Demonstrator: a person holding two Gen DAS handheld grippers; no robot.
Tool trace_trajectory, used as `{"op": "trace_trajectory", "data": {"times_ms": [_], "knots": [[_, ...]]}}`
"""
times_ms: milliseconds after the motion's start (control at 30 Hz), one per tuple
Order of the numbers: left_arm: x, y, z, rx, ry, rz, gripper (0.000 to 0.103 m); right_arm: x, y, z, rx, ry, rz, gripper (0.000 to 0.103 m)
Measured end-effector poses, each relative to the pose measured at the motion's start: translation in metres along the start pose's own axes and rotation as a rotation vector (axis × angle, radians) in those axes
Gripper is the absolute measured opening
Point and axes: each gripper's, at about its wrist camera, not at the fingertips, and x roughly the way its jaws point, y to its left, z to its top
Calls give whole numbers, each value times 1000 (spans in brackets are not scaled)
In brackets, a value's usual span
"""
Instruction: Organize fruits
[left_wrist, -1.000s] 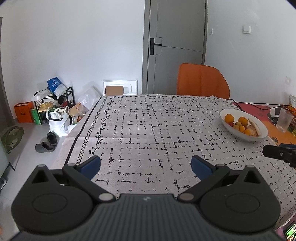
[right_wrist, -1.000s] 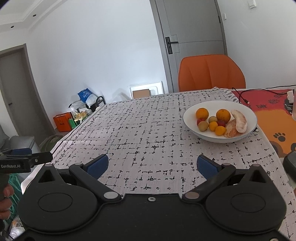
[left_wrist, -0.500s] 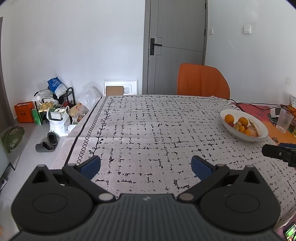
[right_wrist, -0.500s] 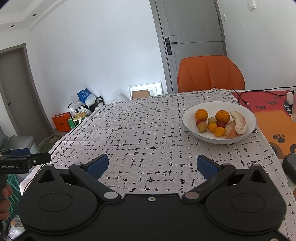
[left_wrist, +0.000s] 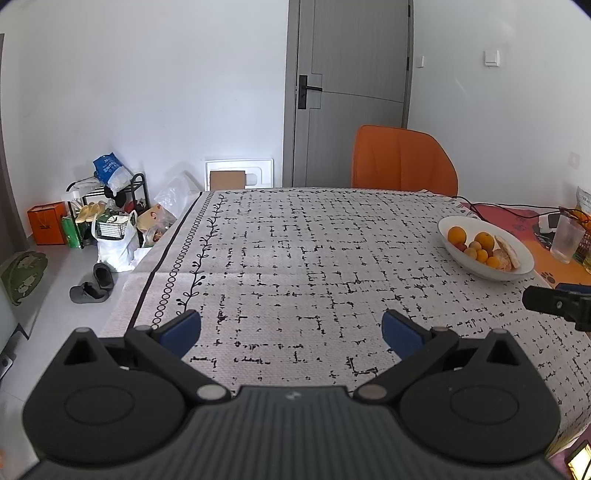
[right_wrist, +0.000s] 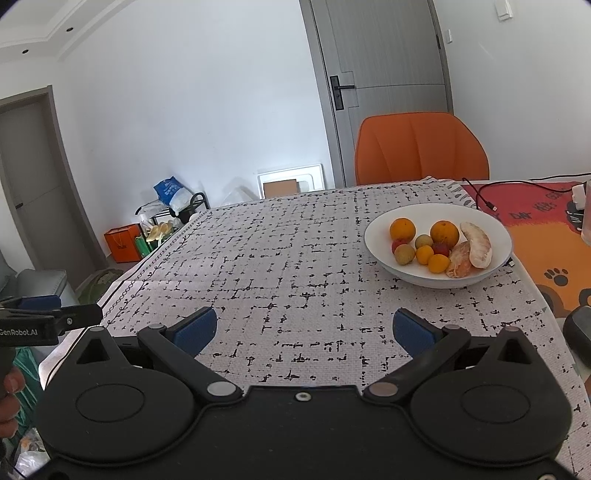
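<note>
Ahead, white bowl (right_wrist: 437, 221) holding two oranges (right_wrist: 402, 229), small round fruits, peeled pomelo segment (right_wrist: 478, 243), on checked cloth (right_wrist: 295, 266), left gripper (left_wrist: 291, 328) spread empty, right gripper (right_wrist: 304, 330) spread empty.

Table (right_wrist: 295, 258) covered by a white cloth (left_wrist: 295, 258) with black marks; white bowl (right_wrist: 491, 236) of fruit (right_wrist: 437, 243) sitting on the cloth near its right edge; red and orange mat (right_wrist: 543, 240) beside the cloth; clear cup (left_wrist: 565, 240) standing on the mat.

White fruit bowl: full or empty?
Partly full. The white bowl holds two oranges, several small fruits and peeled citrus segments clustered at its bottom, walls mostly bare.
</note>
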Motion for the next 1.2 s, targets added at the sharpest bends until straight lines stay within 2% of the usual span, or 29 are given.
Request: {"op": "trace_trajectory", "data": {"times_ms": [1200], "knots": [[1, 5, -2, -8, -7, -26, 103, -1, 3, -1, -10, 2, -12, 103]]}}
